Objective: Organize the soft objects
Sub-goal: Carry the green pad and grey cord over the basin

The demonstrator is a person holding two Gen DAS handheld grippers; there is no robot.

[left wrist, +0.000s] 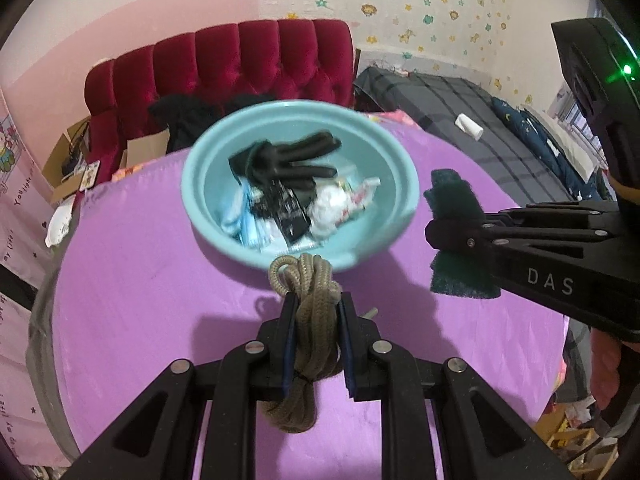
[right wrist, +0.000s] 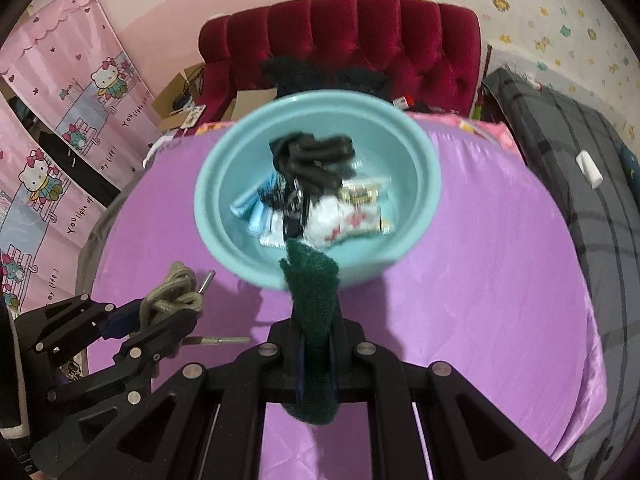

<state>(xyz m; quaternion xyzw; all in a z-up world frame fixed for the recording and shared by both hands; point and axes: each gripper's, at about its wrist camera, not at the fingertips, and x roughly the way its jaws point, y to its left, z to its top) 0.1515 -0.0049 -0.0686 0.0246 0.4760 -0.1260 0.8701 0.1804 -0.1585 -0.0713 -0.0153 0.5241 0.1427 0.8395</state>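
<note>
A light blue bowl (left wrist: 384,216) (right wrist: 416,224) stands on the purple table and holds a black glove (left wrist: 288,160) (right wrist: 316,160), blue-white cloth and white packets. My left gripper (left wrist: 314,300) (right wrist: 168,312) is shut on a coiled olive rope (left wrist: 308,312) (right wrist: 170,298), held just short of the bowl's near rim. My right gripper (right wrist: 316,320) (left wrist: 440,232) is shut on a dark green scouring pad (right wrist: 314,300) (left wrist: 456,196), held upright beside the bowl's right side in the left wrist view.
The purple cloth (left wrist: 152,264) (right wrist: 480,280) covers the round table. A red tufted headboard (left wrist: 240,60) (right wrist: 380,36) stands behind it. A grey plaid bed (left wrist: 480,120) (right wrist: 580,152) lies to the right. A small metal pin (right wrist: 224,340) lies on the cloth.
</note>
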